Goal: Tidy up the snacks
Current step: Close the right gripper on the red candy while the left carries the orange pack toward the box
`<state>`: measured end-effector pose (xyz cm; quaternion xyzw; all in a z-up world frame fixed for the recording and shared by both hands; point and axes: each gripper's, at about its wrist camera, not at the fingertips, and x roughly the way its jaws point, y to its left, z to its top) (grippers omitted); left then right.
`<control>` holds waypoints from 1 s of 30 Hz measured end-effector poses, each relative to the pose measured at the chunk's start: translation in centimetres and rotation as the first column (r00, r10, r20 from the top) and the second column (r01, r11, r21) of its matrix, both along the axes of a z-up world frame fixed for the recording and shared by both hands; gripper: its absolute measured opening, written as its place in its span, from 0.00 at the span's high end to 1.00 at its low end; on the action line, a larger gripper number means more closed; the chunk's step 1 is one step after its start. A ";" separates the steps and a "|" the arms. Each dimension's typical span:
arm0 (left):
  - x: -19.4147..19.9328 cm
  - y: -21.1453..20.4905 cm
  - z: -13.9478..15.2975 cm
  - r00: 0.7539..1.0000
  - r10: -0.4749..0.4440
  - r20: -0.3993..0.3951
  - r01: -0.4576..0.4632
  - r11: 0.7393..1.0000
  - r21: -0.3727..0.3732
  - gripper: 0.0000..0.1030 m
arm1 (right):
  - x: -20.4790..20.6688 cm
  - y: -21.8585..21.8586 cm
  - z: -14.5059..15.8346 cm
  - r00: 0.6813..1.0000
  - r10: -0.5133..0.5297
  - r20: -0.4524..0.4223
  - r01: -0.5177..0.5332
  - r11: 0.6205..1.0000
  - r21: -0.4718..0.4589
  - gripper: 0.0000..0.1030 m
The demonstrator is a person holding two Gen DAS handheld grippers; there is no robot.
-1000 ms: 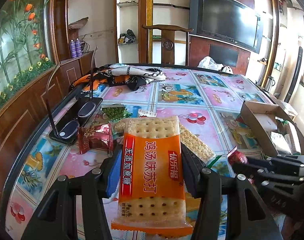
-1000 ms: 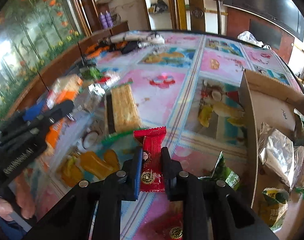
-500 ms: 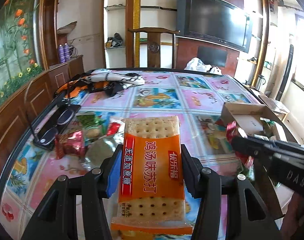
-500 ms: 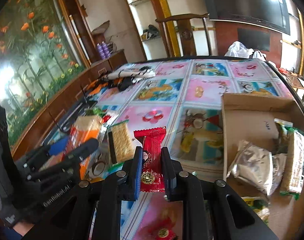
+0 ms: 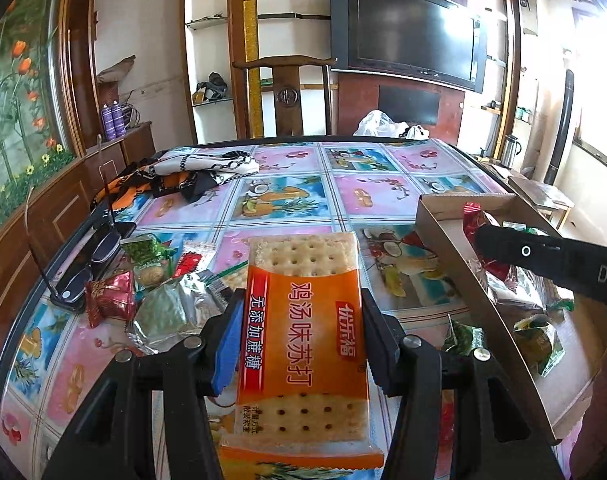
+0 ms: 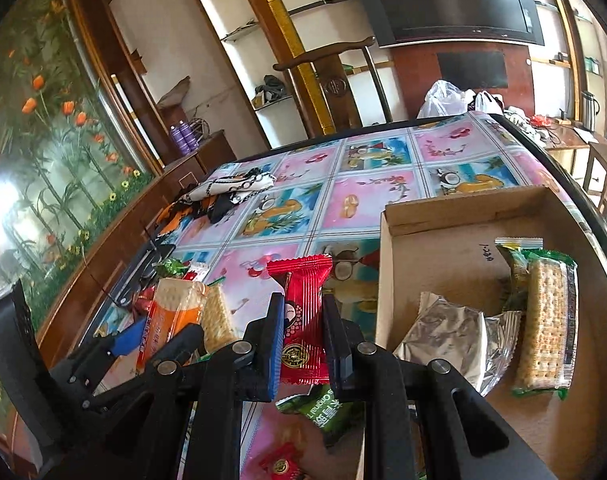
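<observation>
In the left wrist view, the left gripper has its jaws clamped on the two long sides of an orange cracker pack, which is held up above the table. Behind it, on the flowered tablecloth, a small heap of snacks is not yet sorted: a red packet, some green ones and a silver one. They lie near a pair of glasses at the left edge. To the right stands the cardboard box, and the right gripper reaches over its wall with a red wrapper at its tip.

In the right wrist view, the right gripper has its jaws pressed together on a thin red candy packet, lifted just left of the box. Inside the box already lie a silver bag and a green cracker pack. One green packet lies on the table below the gripper.

I judge the task to be about in the middle: a few snacks are in the box, two more are carried toward it, and the heap plus some loose packets are left to collect.
</observation>
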<state>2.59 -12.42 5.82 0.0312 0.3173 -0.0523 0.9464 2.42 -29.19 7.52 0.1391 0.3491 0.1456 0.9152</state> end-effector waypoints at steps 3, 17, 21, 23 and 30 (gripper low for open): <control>0.3 -0.5 0.0 1.000 -0.001 0.003 0.001 1.000 0.007 0.49 | 0.2 -0.2 -0.2 1.000 -0.008 -0.005 0.008 1.000 0.004 0.81; 0.2 -1.9 -0.1 0.999 -0.023 0.035 0.021 0.998 0.059 0.49 | 1.0 -0.8 -1.0 1.000 -0.024 -0.013 0.024 1.000 0.008 0.81; 0.2 -1.9 0.0 0.999 -0.032 0.036 0.029 0.998 0.057 0.49 | 1.1 -1.0 -1.1 0.999 -0.026 -0.023 0.027 0.999 0.020 0.81; 0.2 -1.9 0.0 0.999 -0.032 0.036 0.030 0.998 0.057 0.49 | 1.1 -1.0 -1.1 1.000 -0.025 -0.020 0.025 0.999 0.021 0.81; 0.2 -1.9 0.0 0.999 -0.032 0.038 0.030 0.998 0.058 0.49 | 1.2 -1.1 -1.3 0.999 -0.023 -0.030 0.024 0.999 0.029 0.81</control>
